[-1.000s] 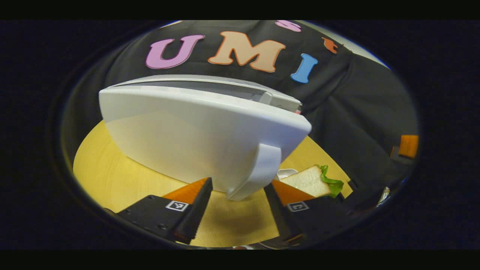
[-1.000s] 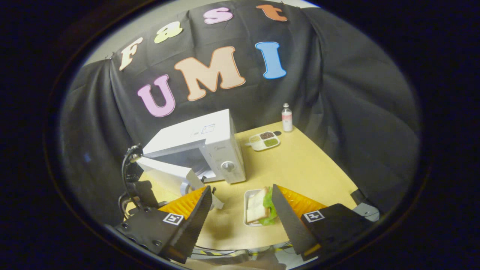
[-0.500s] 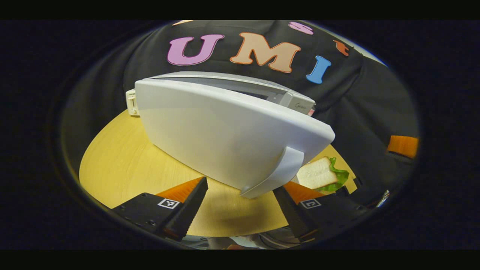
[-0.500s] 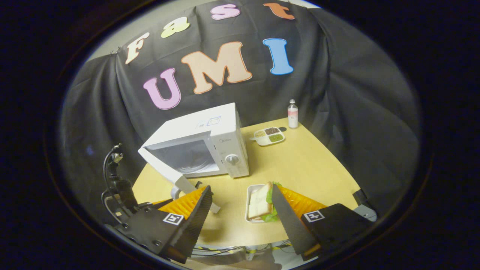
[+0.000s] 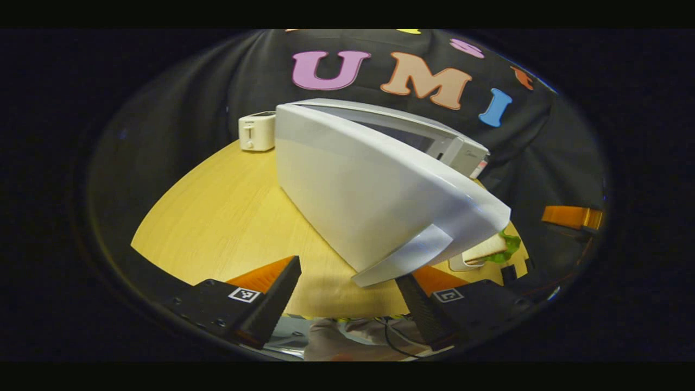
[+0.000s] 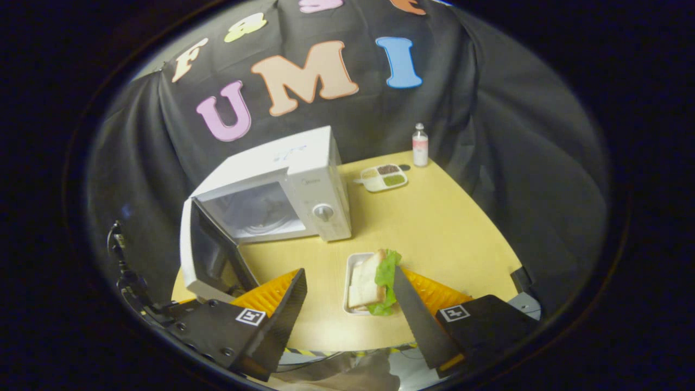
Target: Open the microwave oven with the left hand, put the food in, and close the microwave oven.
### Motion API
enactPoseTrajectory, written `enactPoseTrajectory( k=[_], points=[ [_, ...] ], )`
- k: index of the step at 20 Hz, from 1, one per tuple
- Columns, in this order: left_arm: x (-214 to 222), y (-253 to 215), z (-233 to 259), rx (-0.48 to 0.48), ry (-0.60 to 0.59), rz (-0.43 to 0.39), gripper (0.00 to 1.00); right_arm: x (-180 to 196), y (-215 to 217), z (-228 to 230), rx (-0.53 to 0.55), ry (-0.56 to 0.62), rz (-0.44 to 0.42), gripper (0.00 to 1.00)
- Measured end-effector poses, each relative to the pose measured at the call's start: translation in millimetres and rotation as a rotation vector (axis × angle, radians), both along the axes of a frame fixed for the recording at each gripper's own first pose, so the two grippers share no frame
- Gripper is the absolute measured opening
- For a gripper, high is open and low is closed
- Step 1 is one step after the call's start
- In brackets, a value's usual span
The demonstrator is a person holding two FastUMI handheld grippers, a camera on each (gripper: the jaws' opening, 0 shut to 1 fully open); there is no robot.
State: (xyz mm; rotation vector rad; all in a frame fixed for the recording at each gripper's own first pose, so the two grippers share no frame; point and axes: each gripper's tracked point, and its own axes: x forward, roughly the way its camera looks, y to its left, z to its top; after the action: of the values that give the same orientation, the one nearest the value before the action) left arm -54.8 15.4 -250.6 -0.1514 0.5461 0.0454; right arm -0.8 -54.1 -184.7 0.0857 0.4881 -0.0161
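The white microwave [image 6: 320, 179] stands on the table with its door [image 6: 209, 255] swung wide, so the bare cavity [image 6: 255, 212] shows. In the left gripper view the door's outer face [image 5: 369, 201] looms close, and its handle [image 5: 404, 260] ends between the spread fingers of my left gripper [image 5: 347, 304], which is open. A sandwich [image 6: 372, 279] with lettuce lies in a small white tray in front of the oven; it also peeks past the door edge as the sandwich [image 5: 491, 250]. My right gripper [image 6: 347, 315] hovers open above and just in front of it.
A wooden table [image 6: 450, 233] carries a sectioned dish [image 6: 384, 176] and a small bottle [image 6: 419, 145] at the back right. A white toaster [image 5: 258, 130] stands left of the microwave. Part of the other gripper [image 5: 573, 216] shows far right.
The microwave door has swung from partly open to wide open, with my left gripper moving back and leftward at its handle. The right gripper stays above the sandwich.
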Motion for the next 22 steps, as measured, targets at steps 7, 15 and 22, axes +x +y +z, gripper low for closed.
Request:
enactPoseTrajectory(
  k=[7,15,22],
  points=[
    [-41.8,64.2,0.1,0.026,0.018,0.209,0.99,28.0,-28.2,-53.3,0.043,0.176,-0.025,0.99],
    [-75.5,96.0,2.6,-0.046,0.02,0.373,0.97,56.4,-35.9,-96.6,0.17,0.302,-0.042,0.98],
    [-106.2,144.6,19.2,0.008,-0.02,0.554,0.94,69.3,-28.8,-110.8,0.179,0.352,-0.018,0.97]
  ],
)
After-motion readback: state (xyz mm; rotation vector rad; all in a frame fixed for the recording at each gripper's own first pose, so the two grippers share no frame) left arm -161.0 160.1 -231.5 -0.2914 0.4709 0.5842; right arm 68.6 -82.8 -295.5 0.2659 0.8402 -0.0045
